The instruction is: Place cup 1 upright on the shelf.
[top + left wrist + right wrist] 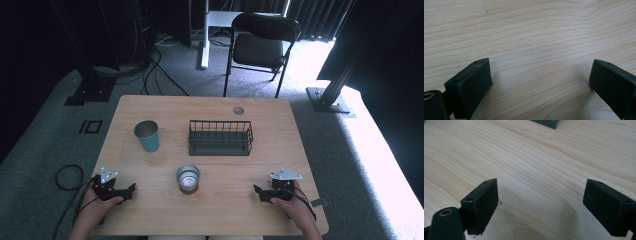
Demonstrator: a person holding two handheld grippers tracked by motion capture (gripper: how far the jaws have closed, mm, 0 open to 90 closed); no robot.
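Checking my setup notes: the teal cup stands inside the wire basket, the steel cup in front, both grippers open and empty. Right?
Not quite. In the high view the teal cup stands on the table left of the wire basket, not inside. The steel cup and open left gripper and right gripper match.

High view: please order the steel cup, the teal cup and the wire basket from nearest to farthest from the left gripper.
From the left gripper:
1. Teal cup, ahead of it, left of centre. Steel cup, beside it at table centre. These two are too close to call.
2. Wire basket, farther back, right of centre.
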